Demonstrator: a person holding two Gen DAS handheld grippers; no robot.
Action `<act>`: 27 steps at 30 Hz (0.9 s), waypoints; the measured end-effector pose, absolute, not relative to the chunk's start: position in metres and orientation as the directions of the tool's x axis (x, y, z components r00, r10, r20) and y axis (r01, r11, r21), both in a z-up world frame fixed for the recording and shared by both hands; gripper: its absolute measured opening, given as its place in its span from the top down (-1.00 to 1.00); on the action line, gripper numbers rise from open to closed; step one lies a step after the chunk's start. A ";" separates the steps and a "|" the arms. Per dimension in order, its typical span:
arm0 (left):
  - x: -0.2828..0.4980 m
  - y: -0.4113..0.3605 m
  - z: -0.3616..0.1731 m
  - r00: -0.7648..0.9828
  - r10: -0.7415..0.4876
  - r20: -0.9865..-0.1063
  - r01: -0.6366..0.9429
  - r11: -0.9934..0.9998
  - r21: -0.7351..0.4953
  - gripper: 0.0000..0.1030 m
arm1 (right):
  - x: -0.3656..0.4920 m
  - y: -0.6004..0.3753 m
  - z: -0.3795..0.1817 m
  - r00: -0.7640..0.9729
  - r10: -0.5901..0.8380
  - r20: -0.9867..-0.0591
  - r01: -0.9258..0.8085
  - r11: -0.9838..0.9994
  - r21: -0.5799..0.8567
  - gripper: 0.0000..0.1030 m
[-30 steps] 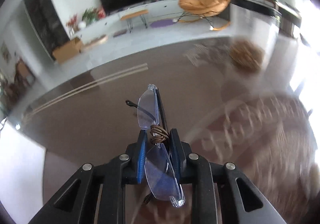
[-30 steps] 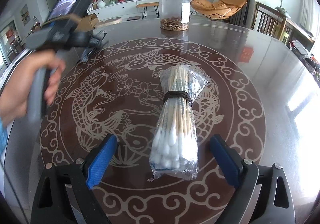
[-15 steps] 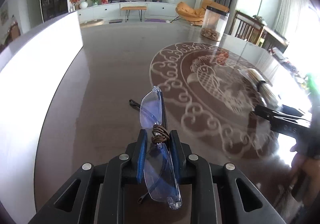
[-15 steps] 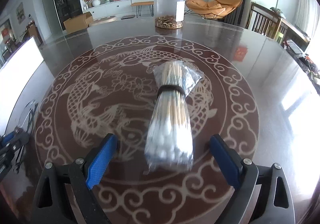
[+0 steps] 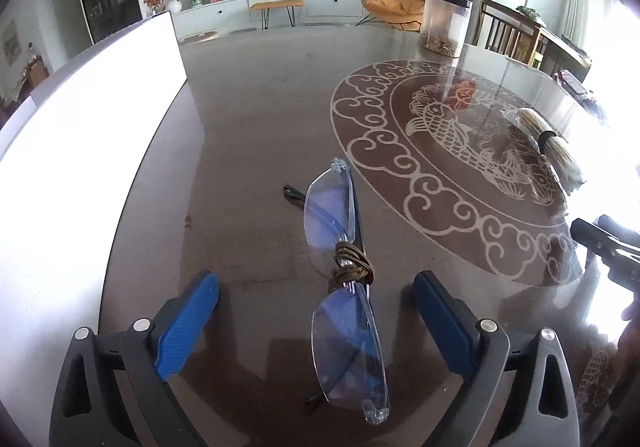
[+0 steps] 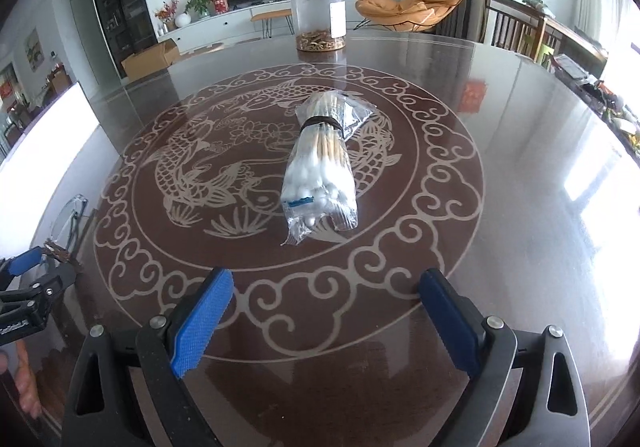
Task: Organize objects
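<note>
The folded glasses lie on the desk, between the parted fingers of the left hand-held gripper and touching neither. The bag of cotton swabs lies at the middle of the desk, at twelve o'clock from the right hand-held gripper. Behind it, at twelve o'clock, stands a jar. The glasses lie at nine o'clock of the swabs, well apart.

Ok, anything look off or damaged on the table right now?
The folded glasses between the open left gripper, whose jaws have just been opening, have brown cord wound around the bridge, like a makeshift repair. The cotton swab bundle and the jar look fine.
</note>
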State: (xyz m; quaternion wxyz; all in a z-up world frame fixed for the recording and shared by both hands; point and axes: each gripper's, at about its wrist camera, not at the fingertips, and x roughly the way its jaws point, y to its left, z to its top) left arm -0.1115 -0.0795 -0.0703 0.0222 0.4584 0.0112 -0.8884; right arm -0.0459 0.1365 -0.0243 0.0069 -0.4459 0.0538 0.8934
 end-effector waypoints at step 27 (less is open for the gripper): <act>-0.031 -0.132 0.029 -0.759 0.157 -0.632 0.010 -0.968 -0.252 0.59 | -0.060 0.036 0.047 -0.517 -0.297 -0.803 0.140 -0.955 0.263 0.44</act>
